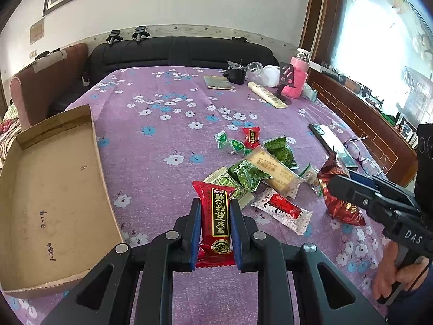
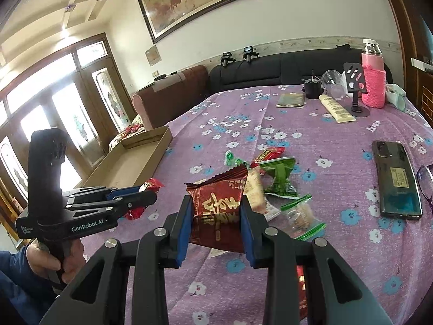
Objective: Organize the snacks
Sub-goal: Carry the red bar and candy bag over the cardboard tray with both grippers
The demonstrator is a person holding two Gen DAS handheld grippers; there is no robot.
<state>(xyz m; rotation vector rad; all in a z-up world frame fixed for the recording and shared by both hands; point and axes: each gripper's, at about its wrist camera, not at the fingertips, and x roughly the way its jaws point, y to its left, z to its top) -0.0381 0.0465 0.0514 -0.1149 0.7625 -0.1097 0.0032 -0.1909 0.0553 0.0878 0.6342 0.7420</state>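
Note:
My left gripper is shut on a bright red snack packet with a black and gold label, held upright above the purple flowered cloth. An open, empty cardboard tray lies to its left. My right gripper is shut on a dark red snack bag, lifted just off the cloth. Between the two lies a loose pile of snacks: green packets, a pale biscuit pack, a white and red wrapper and small candies. In the right wrist view the left gripper hovers near the tray.
A phone and glasses lie on the right of the cloth. At the far end stand a pink bottle, a phone stand, a cream tube, a black cup and a booklet. Sofas line the far and left sides.

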